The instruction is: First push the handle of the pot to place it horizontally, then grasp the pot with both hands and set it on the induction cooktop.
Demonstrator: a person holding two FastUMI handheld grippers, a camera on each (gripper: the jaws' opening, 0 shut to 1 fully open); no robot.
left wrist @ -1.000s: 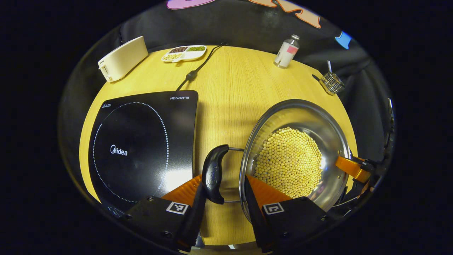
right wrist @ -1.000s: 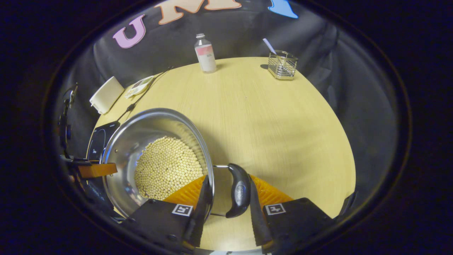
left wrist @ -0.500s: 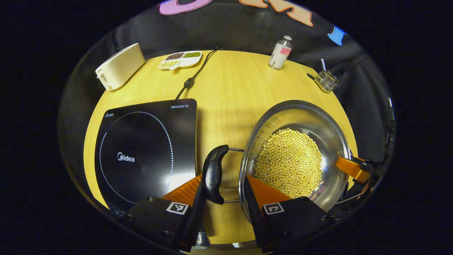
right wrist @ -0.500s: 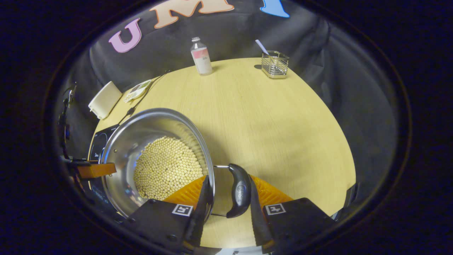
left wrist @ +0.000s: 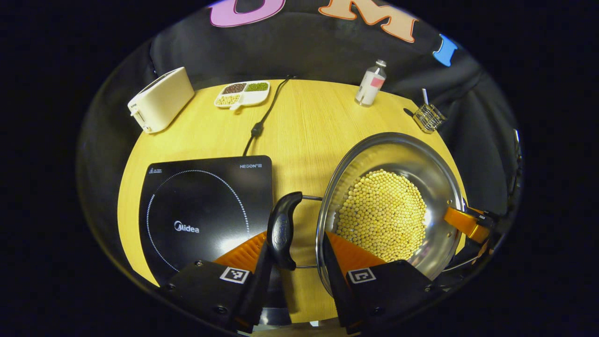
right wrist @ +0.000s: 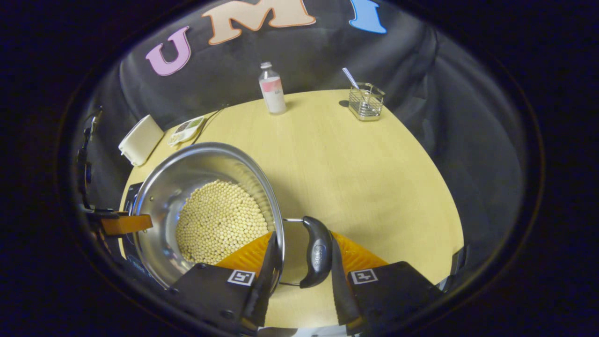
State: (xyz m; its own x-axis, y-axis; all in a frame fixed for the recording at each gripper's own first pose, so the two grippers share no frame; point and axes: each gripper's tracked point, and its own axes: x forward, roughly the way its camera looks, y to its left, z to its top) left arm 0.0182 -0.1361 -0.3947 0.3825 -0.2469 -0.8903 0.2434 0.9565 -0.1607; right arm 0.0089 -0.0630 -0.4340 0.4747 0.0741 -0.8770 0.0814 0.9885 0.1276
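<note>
Round wooden table [left wrist: 309,126]; black cooktop [left wrist: 206,210] marked "Midea", near edge hidden. Left gripper [left wrist: 292,260] and right gripper [right wrist: 299,262] each span one side handle of the bean-filled pot [left wrist: 398,154]; contact unclear.

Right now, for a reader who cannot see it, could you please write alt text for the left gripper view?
The left gripper is closed on the black side handle of a steel pot full of yellow beans, held above a round wooden table. A black induction cooktop lies just left of the pot; a white toaster, divided dish and bottle stand at the far edge.
</note>
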